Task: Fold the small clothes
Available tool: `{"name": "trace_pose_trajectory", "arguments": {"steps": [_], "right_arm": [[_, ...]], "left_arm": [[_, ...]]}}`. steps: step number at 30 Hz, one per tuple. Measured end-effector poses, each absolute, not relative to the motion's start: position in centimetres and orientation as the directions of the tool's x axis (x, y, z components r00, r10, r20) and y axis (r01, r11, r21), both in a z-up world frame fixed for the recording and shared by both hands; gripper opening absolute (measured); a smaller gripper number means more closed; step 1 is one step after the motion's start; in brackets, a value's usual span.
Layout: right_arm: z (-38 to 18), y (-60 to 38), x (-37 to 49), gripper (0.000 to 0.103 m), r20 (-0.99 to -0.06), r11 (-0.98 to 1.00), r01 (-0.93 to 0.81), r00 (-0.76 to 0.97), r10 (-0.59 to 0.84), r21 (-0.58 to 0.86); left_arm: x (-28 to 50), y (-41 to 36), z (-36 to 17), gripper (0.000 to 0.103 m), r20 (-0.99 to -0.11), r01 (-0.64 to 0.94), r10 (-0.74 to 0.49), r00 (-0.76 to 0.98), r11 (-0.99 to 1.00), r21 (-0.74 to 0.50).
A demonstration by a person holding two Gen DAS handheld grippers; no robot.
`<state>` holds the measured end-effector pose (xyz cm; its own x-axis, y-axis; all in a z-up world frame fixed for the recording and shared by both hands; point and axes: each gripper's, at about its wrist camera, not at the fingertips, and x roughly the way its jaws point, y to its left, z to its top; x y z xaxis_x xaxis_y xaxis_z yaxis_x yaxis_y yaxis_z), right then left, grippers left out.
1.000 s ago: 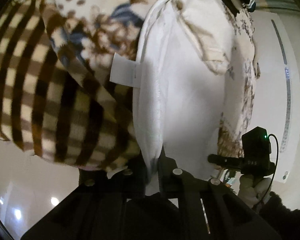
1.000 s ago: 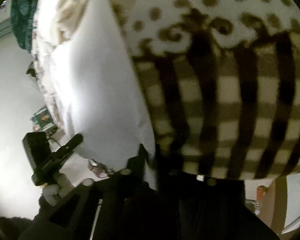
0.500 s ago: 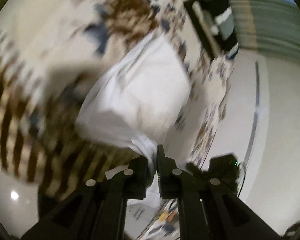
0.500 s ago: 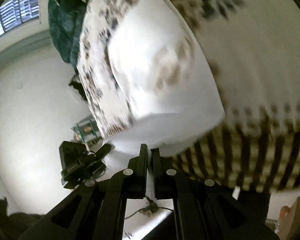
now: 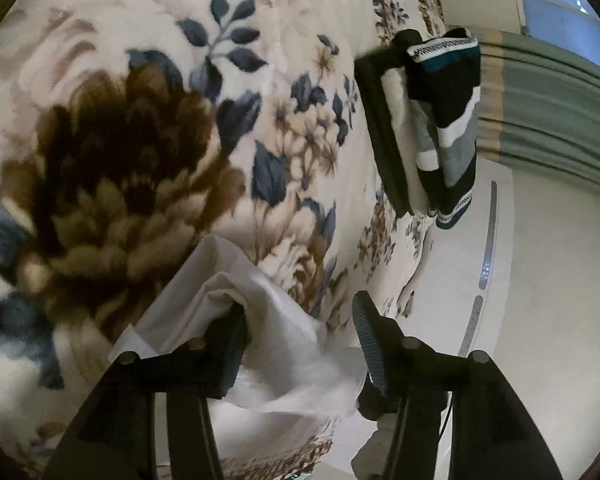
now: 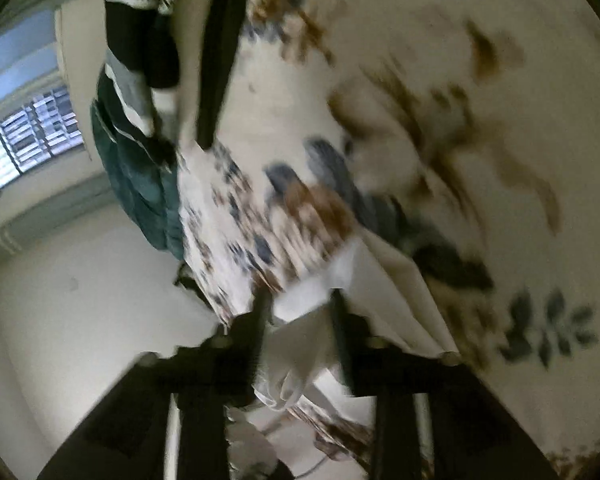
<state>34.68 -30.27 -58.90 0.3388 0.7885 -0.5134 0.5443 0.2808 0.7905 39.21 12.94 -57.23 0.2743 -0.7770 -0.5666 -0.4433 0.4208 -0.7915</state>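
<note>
Both tools, clamped on the white garment (image 5: 284, 344) a second ago, are now opened; left tool (image 5: 300, 332), right tool (image 6: 300, 320); cloth released between the jaws onto the floral bed (image 5: 140, 120); fold judged laid

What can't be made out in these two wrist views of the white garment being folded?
- White garment, left wrist view: its near part is hidden behind the left gripper, so its full shape is unknown.
- Right wrist view: motion blur smears the floral blanket and the garment between the right gripper's open fingers; contact is unclear.
- Striped folded clothes: garment type unreadable.
</note>
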Motion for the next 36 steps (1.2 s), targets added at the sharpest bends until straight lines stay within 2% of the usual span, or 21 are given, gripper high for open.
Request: {"name": "trace_pose_trajectory", "arguments": {"steps": [8,12,14,17,20,22,23,24,25,30,36], "right_arm": [[-57.9,-30.1,35.3,0.054,-0.572,0.382,0.505,0.299,0.764,0.774],[-58.5,-30.2,34.2,0.054,-0.623,0.450,0.493,0.271,0.733,0.744],[-58.6,-29.7,34.6,0.054,-0.677,0.533,0.459,0.241,0.696,0.711],[-59.2,-29.1,35.1,0.055,-0.727,0.624,0.402,0.185,0.662,0.670],[-60.6,-27.7,36.5,0.055,-0.747,0.675,0.348,0.129,0.652,0.650],[-61.4,-26.7,37.3,0.055,-0.747,0.687,0.321,0.111,0.656,0.652],[-61.4,-26.2,37.7,0.051,-0.754,0.706,0.284,0.117,0.647,0.649],[-61.1,-25.8,37.8,0.025,-0.773,0.731,0.260,0.127,0.621,0.630],[-60.9,-25.5,37.9,0.008,-0.798,0.762,0.243,0.126,0.589,0.601],[-59.5,-26.2,36.9,0.004,-0.836,0.797,0.253,0.192,0.514,0.548],[-58.7,-30.2,36.4,0.000,-0.843,0.749,0.389,0.295,0.450,0.536]], "left_arm": [[39.9,14.2,-56.9,0.049,-0.550,-0.472,-0.769,0.327,0.371,-0.800],[41.4,14.9,-56.4,0.052,-0.576,-0.451,-0.743,0.341,0.408,-0.794],[42.0,14.7,-55.4,0.052,-0.626,-0.380,-0.708,0.325,0.508,-0.773],[42.5,13.3,-54.5,0.055,-0.737,-0.257,-0.618,0.274,0.691,-0.676],[43.1,11.1,-55.8,0.055,-0.789,-0.161,-0.579,0.204,0.776,-0.610],[43.5,9.6,-56.9,0.047,-0.808,-0.117,-0.560,0.181,0.804,-0.583],[43.4,9.1,-56.8,0.031,-0.807,-0.083,-0.557,0.196,0.810,-0.580],[43.4,8.7,-56.7,0.003,-0.813,-0.062,-0.548,0.197,0.821,-0.568],[43.3,8.5,-56.4,0.003,-0.815,-0.051,-0.542,0.205,0.826,-0.562],[42.6,11.0,-55.8,0.003,-0.788,-0.127,-0.554,0.268,0.790,-0.599],[43.4,12.1,-58.1,0.003,-0.796,-0.198,-0.557,0.238,0.774,-0.601]]}}
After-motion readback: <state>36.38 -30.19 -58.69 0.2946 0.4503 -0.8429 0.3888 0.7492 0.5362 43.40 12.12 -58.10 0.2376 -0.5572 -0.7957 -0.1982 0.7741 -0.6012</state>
